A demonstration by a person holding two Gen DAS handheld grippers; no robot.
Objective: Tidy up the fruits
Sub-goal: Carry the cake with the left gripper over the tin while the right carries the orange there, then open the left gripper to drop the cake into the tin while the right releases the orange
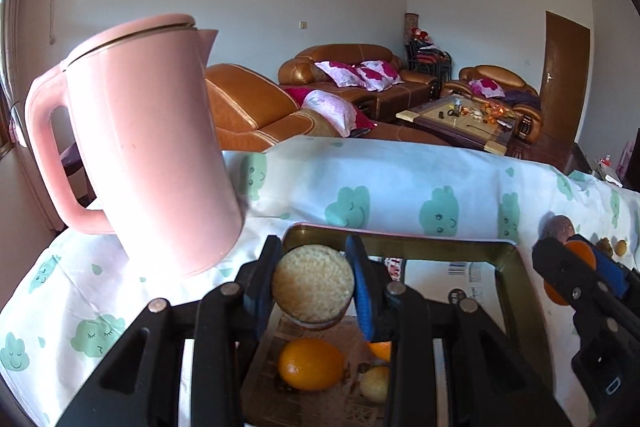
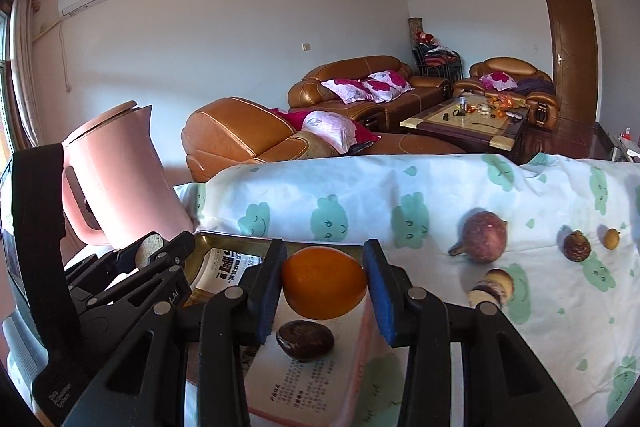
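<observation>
On the far left stood a pink kettle (image 1: 148,155), lid on, resting on the cloud-print cloth (image 1: 400,195) that covered the table. Just right of it, the left gripper (image 1: 314,283) hung over a brass-coloured tray (image 1: 512,267), its blue pads pinching a pale, rough-skinned round fruit (image 1: 313,283) on both sides, clear of the tray floor. Below it in the tray lay an orange (image 1: 311,363) and a small pale fruit (image 1: 375,383) near it.

Next came the right gripper (image 2: 324,283), also over the tray, pinching a second orange (image 2: 324,283) between its pads. Under that orange a dark wrinkled fruit (image 2: 305,339) sat on a pink printed box (image 2: 304,379).

Further right, loose on the cloth, lay a large reddish-purple fruit (image 2: 482,235) with a stem, a brown-and-cream piece (image 2: 492,287) nearer the front, then a small dark brown fruit (image 2: 577,246) and a tiny yellow one (image 2: 611,238), each apart from the others.
</observation>
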